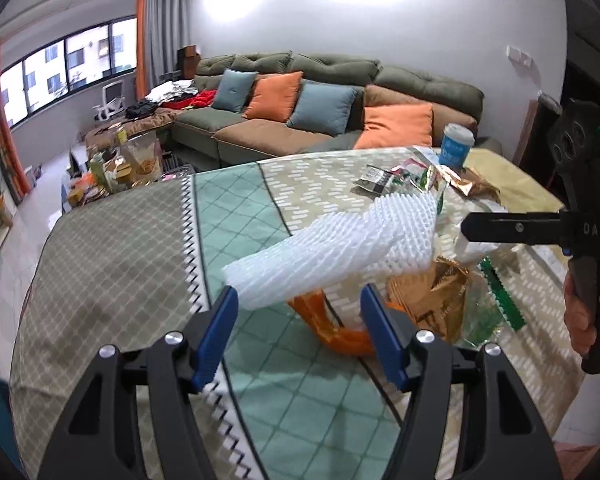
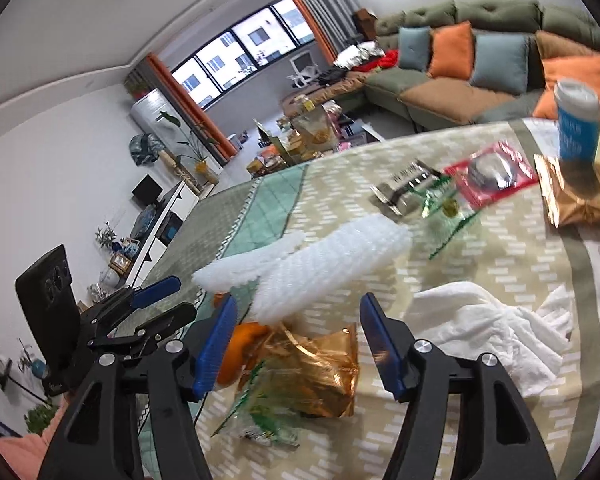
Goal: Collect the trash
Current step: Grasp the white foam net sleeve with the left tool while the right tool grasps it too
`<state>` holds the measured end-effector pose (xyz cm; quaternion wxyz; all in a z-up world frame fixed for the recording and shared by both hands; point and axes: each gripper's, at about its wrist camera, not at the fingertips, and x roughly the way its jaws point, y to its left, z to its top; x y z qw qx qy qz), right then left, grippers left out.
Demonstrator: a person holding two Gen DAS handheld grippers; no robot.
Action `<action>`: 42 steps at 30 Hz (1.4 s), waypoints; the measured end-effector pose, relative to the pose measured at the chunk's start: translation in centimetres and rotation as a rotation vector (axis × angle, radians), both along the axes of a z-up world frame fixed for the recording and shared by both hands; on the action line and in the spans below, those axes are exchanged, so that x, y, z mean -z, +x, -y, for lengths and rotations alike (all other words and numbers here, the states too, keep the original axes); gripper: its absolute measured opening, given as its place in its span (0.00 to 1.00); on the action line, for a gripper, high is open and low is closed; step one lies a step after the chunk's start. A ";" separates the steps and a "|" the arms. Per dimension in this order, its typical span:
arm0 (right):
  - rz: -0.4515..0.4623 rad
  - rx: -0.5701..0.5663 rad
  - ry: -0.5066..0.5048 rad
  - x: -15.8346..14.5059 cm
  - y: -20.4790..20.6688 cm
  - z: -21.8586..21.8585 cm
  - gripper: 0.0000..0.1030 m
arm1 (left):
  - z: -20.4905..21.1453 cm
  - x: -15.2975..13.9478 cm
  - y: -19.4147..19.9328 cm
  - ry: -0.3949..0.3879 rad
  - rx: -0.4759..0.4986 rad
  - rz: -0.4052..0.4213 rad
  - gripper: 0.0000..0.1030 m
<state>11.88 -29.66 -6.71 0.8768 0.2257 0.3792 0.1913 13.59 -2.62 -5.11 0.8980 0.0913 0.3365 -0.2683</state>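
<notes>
On the patterned tablecloth (image 1: 120,240) lies a heap of trash. My left gripper (image 1: 302,332) is open, hovering low over the cloth. An orange peel (image 1: 332,330) lies just ahead between its fingers, with a white foam net (image 1: 332,248) resting above the peel. A gold wrapper (image 1: 432,300) and a clear green-printed wrapper (image 1: 484,312) lie to the right. My right gripper (image 2: 298,344) is open over the same heap. The gold wrapper (image 2: 324,368), the orange peel (image 2: 240,352) and the clear wrapper (image 2: 268,412) lie between its pads, unpressed. The foam net (image 2: 308,268) lies just beyond.
A crumpled white tissue (image 2: 492,328) lies right of the heap. Farther back stand a blue paper cup (image 2: 576,120), a gold bag (image 2: 580,196), a red packet (image 2: 492,176) and a silver wrapper (image 2: 404,184). A sofa (image 1: 300,120) and a cluttered low table (image 1: 132,160) stand beyond.
</notes>
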 end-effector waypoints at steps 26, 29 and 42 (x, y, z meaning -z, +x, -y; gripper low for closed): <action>-0.036 -0.025 0.103 1.6 2.7 -1.0 0.12 | 0.8 0.9 2.6 -0.007 0.084 -0.085 0.08; -0.009 -0.048 0.104 1.0 2.5 -1.4 0.12 | 0.9 0.8 2.4 -0.001 0.090 -0.078 0.32; 0.042 -0.110 0.103 -0.2 2.3 -2.6 0.12 | 2.5 1.3 3.3 0.040 0.086 -0.094 0.16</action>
